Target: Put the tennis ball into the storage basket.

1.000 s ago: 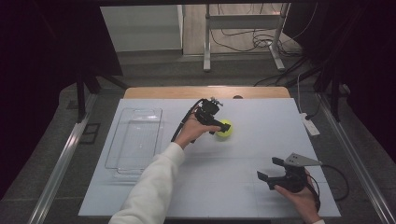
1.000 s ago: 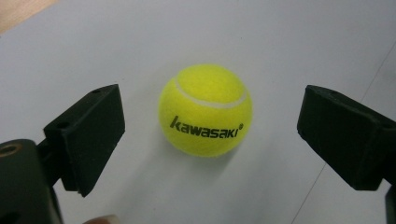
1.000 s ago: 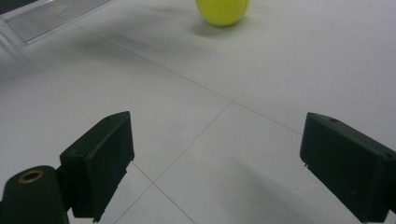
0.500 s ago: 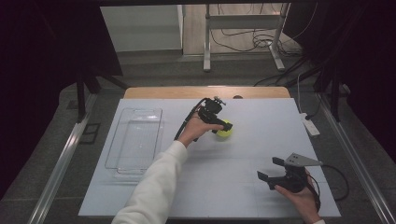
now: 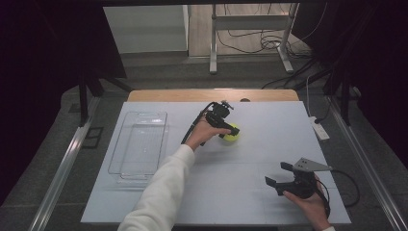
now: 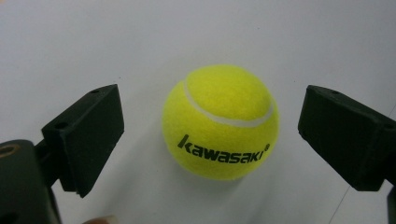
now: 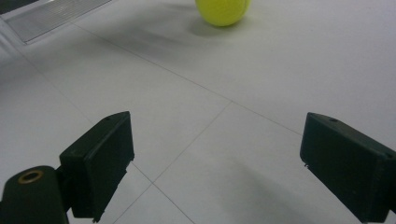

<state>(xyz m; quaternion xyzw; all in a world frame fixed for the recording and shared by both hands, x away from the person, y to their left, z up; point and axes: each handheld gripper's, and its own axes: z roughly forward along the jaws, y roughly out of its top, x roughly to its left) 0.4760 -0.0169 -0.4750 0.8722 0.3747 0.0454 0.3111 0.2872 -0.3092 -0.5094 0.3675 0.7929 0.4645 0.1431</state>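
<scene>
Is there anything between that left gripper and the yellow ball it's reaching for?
Nothing visible. The left gripper is open with its jaws either side of the tennis ball, and bare white table shows in the gaps.

A white table [image 5: 240, 192] with thin seam lines across its top carries the things; a strip of bare wood shows along its far edge [image 5: 192, 95]; a clear plastic tray [image 5: 139, 144] lies flat on its left part; a yellow tennis ball [image 5: 231, 134] marked "kawasaki" sits on the surface near the middle, well apart from the tray; a small white device [image 5: 319, 129] rests at the right edge.
</scene>
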